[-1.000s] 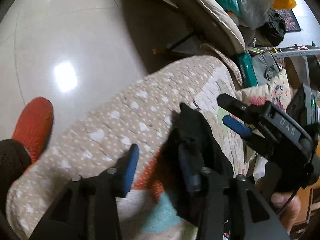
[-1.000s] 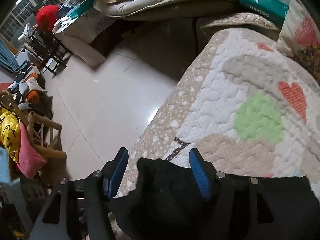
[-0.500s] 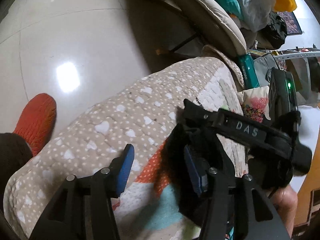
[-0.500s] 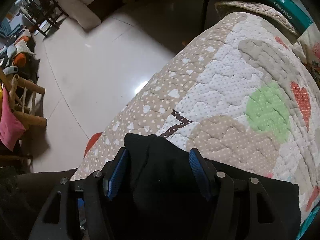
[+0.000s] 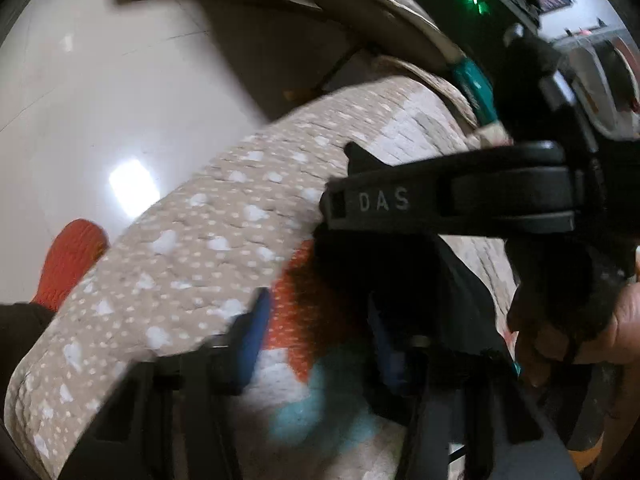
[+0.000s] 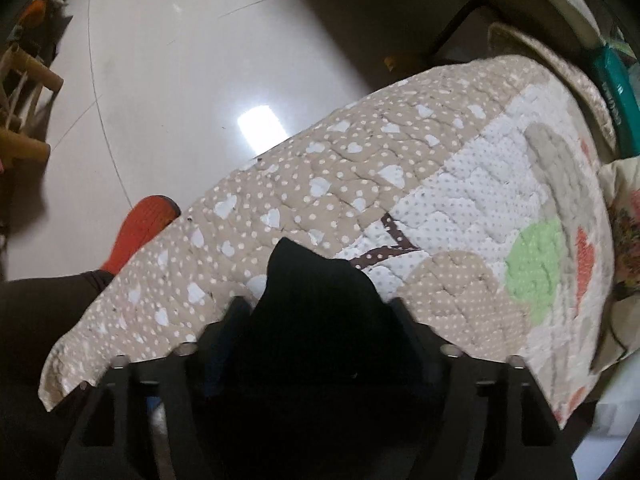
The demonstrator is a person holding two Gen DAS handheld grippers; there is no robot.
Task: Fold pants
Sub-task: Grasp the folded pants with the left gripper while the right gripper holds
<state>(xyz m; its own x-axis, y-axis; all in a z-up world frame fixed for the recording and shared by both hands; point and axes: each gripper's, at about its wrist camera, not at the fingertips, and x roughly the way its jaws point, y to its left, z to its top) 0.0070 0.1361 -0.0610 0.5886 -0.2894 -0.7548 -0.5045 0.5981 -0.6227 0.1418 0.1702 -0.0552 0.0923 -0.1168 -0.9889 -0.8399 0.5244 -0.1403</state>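
So the pants [image 6: 316, 320] are plain black, no print or detail I can make out, and they're bunched up rather than laid flat. In the right wrist view a pointed corner of the fabric sticks up and forward over the quilt [image 6: 320, 184], the rest a dark mass low in the frame. In the left wrist view the pants [image 5: 404, 276] sit as a dark crumpled heap on the quilt's orange patch.

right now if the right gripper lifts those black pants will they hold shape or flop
Likely flop: the black pants bunch into a soft peak between the right gripper fingers. They probably drape and drag on the quilt. They look light, sagging without stiffness.
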